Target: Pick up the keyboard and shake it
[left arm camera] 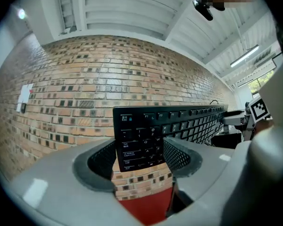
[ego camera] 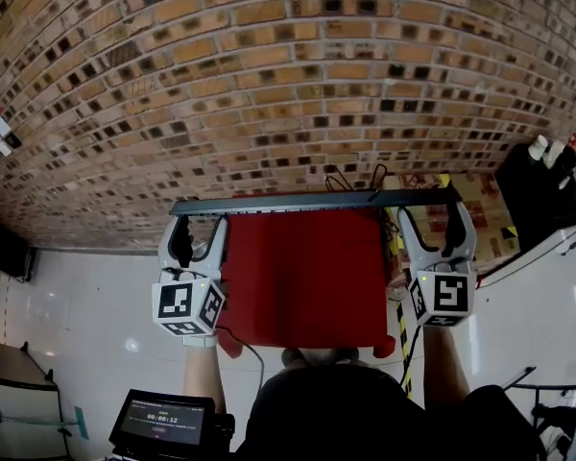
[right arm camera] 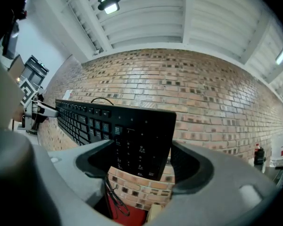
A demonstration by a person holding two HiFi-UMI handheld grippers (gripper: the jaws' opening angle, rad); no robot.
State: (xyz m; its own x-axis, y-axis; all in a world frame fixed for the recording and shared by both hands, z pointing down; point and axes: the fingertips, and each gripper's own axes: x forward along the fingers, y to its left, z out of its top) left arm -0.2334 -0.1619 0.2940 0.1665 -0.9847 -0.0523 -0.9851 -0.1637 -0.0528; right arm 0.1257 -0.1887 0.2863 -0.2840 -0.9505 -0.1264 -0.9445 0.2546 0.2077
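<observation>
Probably light, stiff plastic; should shake as one piece; smooth edges apt to slip, so best taken at both short ends, as here. Black, long keyboard with a number pad at one end and a cable dangling below. Held level in the air before the wall, above the red table; clamped at one end by the left gripper, at the other by the right gripper; jaws of both set wide yet pressed on its edges.
</observation>
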